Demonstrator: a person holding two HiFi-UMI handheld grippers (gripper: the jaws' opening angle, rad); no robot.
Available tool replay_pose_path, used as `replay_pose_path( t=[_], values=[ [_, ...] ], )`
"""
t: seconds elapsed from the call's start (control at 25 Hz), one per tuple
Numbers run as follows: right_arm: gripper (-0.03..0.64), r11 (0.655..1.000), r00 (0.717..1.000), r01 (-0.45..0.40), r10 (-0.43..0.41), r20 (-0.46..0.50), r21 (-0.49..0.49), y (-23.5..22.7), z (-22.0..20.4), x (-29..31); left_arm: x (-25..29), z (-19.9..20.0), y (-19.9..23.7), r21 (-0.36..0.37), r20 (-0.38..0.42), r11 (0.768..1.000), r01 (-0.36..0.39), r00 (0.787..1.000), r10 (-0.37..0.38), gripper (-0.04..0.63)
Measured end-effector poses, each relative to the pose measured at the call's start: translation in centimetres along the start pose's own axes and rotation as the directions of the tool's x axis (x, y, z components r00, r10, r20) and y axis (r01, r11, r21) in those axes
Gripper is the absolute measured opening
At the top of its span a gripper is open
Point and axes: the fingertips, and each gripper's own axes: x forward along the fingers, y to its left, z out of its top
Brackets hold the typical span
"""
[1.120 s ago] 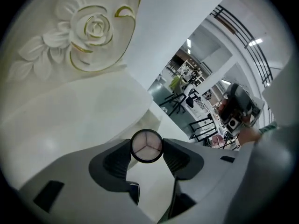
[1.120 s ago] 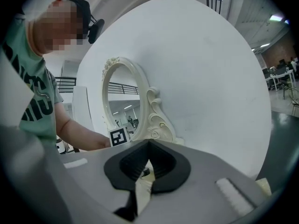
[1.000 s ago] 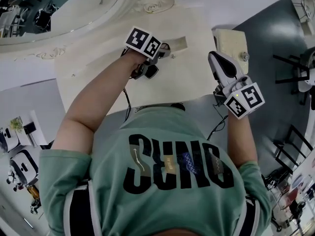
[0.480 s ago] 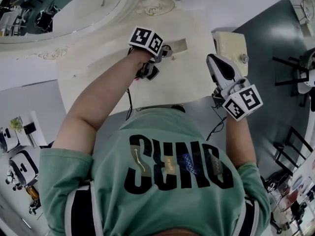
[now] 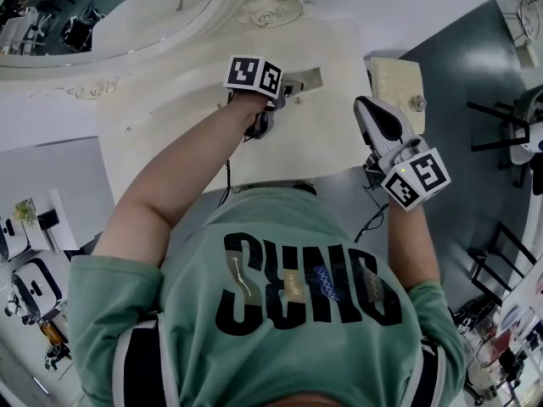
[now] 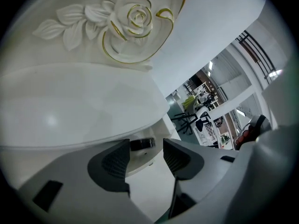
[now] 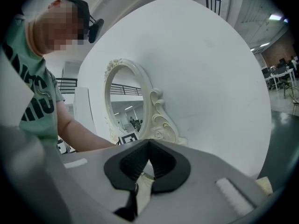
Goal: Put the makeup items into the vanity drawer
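Observation:
In the head view my left gripper [image 5: 284, 86] reaches over the cream vanity top [image 5: 170, 117], its tips at a narrow grey recess [image 5: 307, 79]. The left gripper view shows its jaws [image 6: 145, 149] open, with nothing pressed between the pads. Just beyond them a small dark cylindrical makeup item [image 6: 141, 144] lies on a cream ledge under the vanity's rim. My right gripper [image 5: 366, 108] hangs off the vanity's right edge. Its pads [image 7: 148, 146] meet at the tips, shut, and I see nothing held.
The oval mirror [image 5: 102, 15] with a carved rose frame [image 6: 135, 17] stands behind the vanity top. A cream box-shaped part with a metal knob [image 5: 418, 100] sits at the right, beside my right gripper. Dark floor and chairs [image 5: 509, 117] lie further right.
My left gripper has rolled, so its marker cube now faces more upward, and it has shifted slightly toward the mirror. My right gripper has barely moved.

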Motion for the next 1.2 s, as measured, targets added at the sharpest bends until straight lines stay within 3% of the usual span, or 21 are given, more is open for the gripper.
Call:
replay_pose_path(
  t=[0.16, 0.4, 0.6, 0.76, 0.96, 1.08, 1.2],
  values=[
    [0.009, 1.000, 1.000, -0.001, 0.001, -0.002, -0.004, 0.3, 0.0, -0.2, 0.0, 0.3, -0.3, -0.023, 0.042, 0.999, 0.025, 0.999, -0.024, 0.238],
    [0.009, 1.000, 1.000, 0.004, -0.004, 0.001, -0.014, 0.7, 0.4, -0.7, -2.0, -0.1, -1.2, 0.033, 0.111, 0.998, 0.059, 0.992, -0.063, 0.238],
    [0.009, 1.000, 1.000, -0.008, 0.008, 0.010, -0.030, 1.9, 1.3, -0.4, -6.7, -1.6, -2.9, 0.070, 0.207, 0.984, 0.163, 0.963, -0.175, 0.238],
    [0.009, 0.998, 0.999, -0.036, 0.037, 0.008, -0.048, 3.7, 2.2, 0.6, -12.7, -2.9, -3.9, 0.154, 0.314, 0.964, 0.218, 0.914, -0.257, 0.238],
    [0.009, 0.993, 0.996, -0.088, 0.089, 0.010, -0.072, 6.3, 3.7, 3.3, -21.7, -3.3, -2.4, 0.240, 0.481, 0.957, 0.161, 0.837, -0.261, 0.236],
    [0.009, 0.986, 0.991, -0.133, 0.134, 0.008, -0.103, 8.2, 5.2, 5.6, -27.5, -3.0, -1.1, 0.250, 0.594, 0.963, 0.104, 0.769, -0.237, 0.230],
    [0.009, 0.974, 0.983, -0.180, 0.181, -0.001, -0.137, 10.3, 6.4, 7.8, -33.0, -2.9, 0.0, 0.255, 0.695, 0.966, 0.050, 0.685, -0.219, 0.222]
  ],
)
